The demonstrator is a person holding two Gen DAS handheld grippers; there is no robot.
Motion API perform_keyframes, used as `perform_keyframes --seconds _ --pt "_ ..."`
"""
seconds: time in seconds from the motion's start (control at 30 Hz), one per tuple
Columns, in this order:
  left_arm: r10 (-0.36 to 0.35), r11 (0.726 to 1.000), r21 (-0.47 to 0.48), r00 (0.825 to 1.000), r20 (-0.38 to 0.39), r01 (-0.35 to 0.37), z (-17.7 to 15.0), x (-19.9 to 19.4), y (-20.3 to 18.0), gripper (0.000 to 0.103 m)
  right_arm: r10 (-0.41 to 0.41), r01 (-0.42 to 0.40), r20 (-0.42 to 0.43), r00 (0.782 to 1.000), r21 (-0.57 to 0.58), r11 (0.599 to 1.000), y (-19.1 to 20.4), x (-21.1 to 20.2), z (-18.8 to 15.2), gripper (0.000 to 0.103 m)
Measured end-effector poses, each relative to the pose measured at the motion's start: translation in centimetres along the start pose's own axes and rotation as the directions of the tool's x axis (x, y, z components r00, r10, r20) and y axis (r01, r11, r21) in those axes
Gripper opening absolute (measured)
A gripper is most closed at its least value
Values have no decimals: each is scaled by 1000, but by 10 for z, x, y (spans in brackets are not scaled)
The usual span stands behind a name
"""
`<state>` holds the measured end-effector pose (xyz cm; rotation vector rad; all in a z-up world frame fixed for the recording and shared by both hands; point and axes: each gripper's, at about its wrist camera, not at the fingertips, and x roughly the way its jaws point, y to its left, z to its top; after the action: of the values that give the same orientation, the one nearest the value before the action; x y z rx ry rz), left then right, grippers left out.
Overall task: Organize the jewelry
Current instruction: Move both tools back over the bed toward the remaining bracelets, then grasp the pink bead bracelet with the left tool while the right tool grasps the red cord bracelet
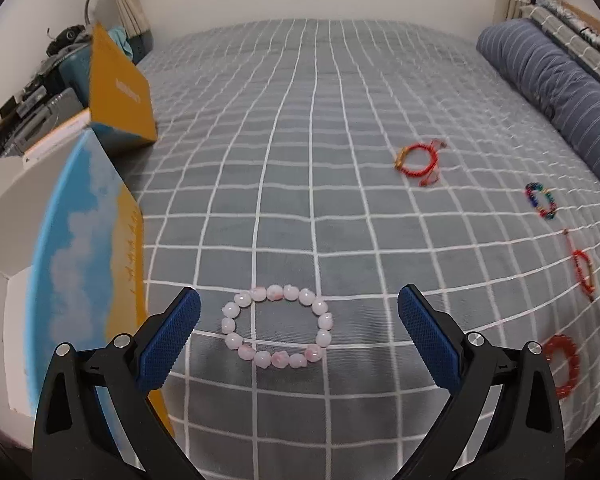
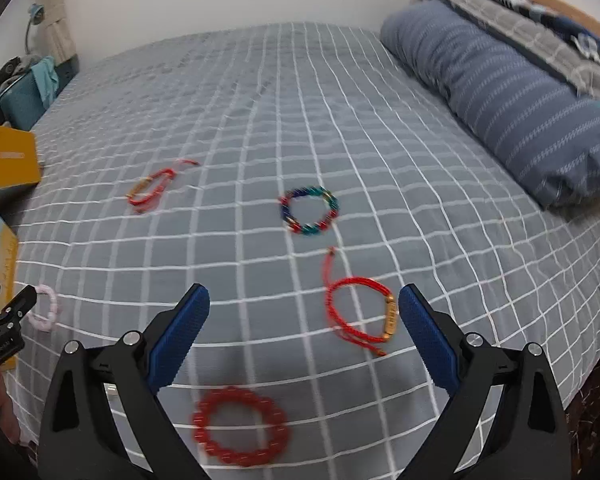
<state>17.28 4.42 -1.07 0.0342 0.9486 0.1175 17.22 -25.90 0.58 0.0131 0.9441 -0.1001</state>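
Bracelets lie scattered on the bed (image 1: pixel 340 100), five in all, none yet gathered; this reads as the opening pick. Nearest the left tongs (image 1: pixel 299 312), whose pads are spread wide with nothing gripped, is the pink bead bracelet (image 1: pixel 277 326), flat on the checked cover and centred between the two pads without touching either. To its left an open box with a blue and yellow lid (image 1: pixel 88 264) stands at the bed's edge, probably where the pieces are to go.

The right tongs (image 2: pixel 304 312) are likewise released and empty. Below them lies the red bead bracelet (image 2: pixel 240 426), blurred; just inside the right pad is a red cord bracelet with a gold bar (image 2: pixel 358 314), its bar very near the pad. Farther off sits the multicoloured bead bracelet (image 2: pixel 309 211), and beyond to the left a second red cord bracelet (image 2: pixel 153 187). A striped pillow (image 2: pixel 500 96) lies far right.

Next, I judge, the left tongs should drop straight down and close across the pink ring's beads, low enough to catch them against the soft cover, then carry it to the box.
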Motion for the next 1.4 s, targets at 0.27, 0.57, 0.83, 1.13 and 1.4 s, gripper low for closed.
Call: perform_keyframes --seconds 0.27,0.57,0.83,1.13,1.4 --pt "9 1000 22 998 -64 -7 -12 38 -1 97 -8 10 -72 997 23 1000 -24 42 -8 92" --pt "-1 1000 -14 996 -87 -1 -18 54 9 97 15 -5 -117 993 85 996 -39 66 -14 91" --pt "-20 1000 -11 995 -97 19 -20 52 6 79 28 -15 -151 988 85 996 -39 74 -18 66" --pt "-81 996 22 991 -111 84 -20 47 -3 20 30 -19 -151 988 79 997 -37 73 -18 37" --pt "-99 995 -5 990 -104 99 -19 44 1 10 32 -19 -135 990 100 995 -39 70 -16 9"
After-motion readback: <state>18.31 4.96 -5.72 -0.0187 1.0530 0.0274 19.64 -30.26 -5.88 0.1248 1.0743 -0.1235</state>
